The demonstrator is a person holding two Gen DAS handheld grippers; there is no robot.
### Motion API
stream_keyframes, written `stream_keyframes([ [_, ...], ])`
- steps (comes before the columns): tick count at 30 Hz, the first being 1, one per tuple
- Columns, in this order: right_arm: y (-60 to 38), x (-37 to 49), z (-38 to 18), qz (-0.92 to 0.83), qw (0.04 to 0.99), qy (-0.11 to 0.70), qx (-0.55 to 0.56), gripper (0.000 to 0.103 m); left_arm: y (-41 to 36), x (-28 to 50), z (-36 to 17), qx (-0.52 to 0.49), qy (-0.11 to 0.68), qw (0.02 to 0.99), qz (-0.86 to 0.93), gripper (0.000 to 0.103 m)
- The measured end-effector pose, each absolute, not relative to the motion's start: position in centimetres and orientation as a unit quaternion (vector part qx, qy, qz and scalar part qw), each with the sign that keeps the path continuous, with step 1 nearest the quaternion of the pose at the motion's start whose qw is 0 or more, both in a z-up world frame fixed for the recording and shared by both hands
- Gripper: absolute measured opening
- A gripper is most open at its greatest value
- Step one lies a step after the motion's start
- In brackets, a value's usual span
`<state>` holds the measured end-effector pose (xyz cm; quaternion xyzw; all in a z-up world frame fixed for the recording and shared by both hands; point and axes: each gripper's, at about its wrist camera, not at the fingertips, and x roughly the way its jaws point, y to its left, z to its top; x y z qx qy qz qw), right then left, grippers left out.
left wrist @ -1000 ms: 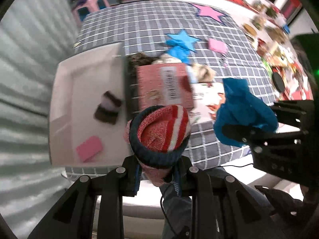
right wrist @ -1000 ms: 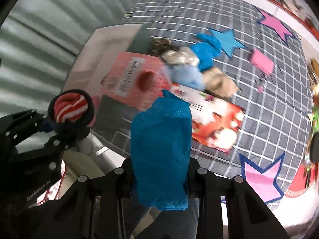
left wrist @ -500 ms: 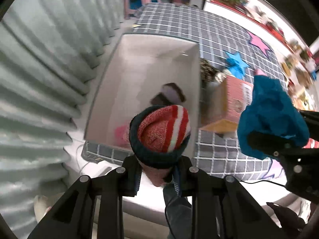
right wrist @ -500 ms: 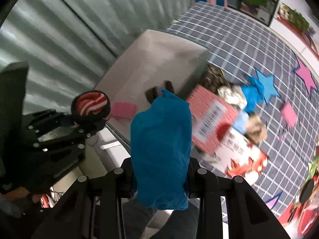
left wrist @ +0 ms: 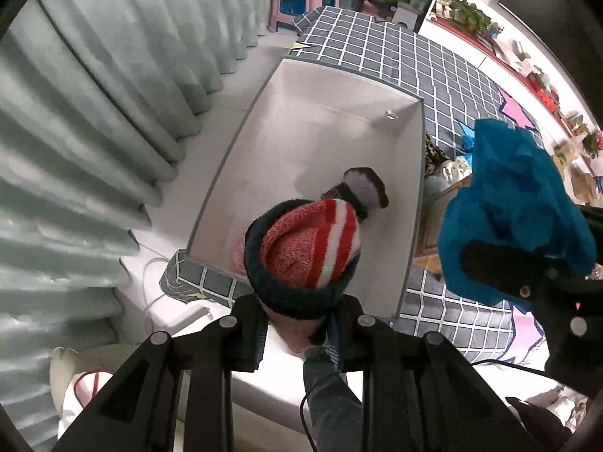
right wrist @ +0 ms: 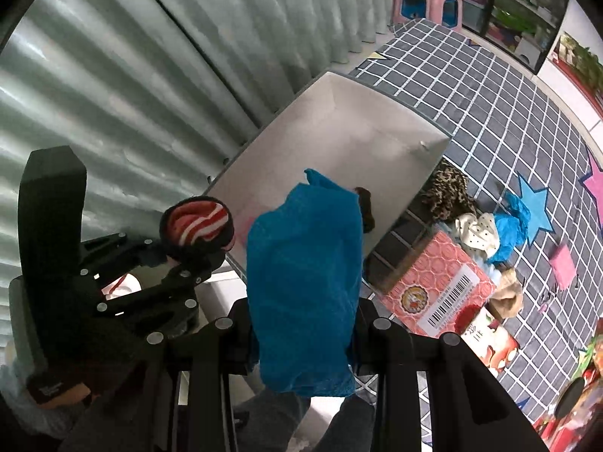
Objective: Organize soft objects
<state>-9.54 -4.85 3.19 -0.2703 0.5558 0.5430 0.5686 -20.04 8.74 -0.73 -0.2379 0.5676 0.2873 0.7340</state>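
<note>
Now your left gripper (left wrist: 297, 333) has its fingers closed on the red-and-white striped knit sock (left wrist: 305, 248), nearly shut around its squashed bottom end, and your right gripper (right wrist: 301, 335) has its fingers pinched the same way on the crumpled blue cloth (right wrist: 303, 282). A second ago both bundles hung over the clutter beside the white box (left wrist: 339, 86); since then you have swung both hands across, and the sock now hangs over the near end of the box while the blue cloth sits over the box's near right edge. That puts both soft things about where they need to be let go, so the carry looks nearly finished and the drop is likely next. Inside the box, past the sock, a brown-and-lilac rolled sock (left wrist: 363, 188) already lies on the floor of it. Beyond the box's right wall, more soft pieces wait by the pink carton (right wrist: 441, 290) on the checked tabletop (right wrist: 490, 86).
</note>
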Motion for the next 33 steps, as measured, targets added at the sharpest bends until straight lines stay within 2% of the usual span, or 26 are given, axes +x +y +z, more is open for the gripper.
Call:
stream_keyframes([
  [33,-2.2,-9.1,2.3,0.546,0.556,0.561,-0.281,0.035,11.0,-19.8,-1.2,-0.231,0.573,0.724,0.307,0.029],
])
